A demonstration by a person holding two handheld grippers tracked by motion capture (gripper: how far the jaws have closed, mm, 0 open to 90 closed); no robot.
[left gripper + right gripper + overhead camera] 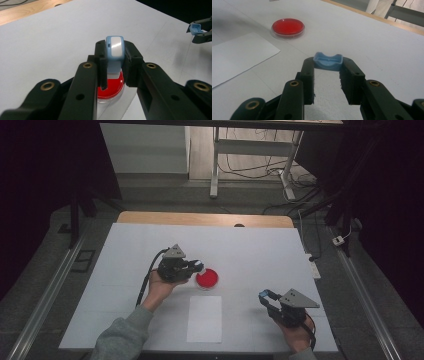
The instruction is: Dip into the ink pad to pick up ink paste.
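A: We find the blue-and-white stamp body (114, 48) clamped upright between the left gripper (194, 265)'s jaws, directly over the red ink dish (206, 279); we judge it poised for inking.

B: We note its blue cap (328, 61) pinched at the right gripper (268, 298)'s jaw tips, parked well apart. The white paper sheet (204, 318) lies between, presumably for stamping.

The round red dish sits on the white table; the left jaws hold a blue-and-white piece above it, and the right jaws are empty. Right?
Not quite: the right gripper jaws clamp a small blue plastic cap, as the right gripper view shows. The rest stands.
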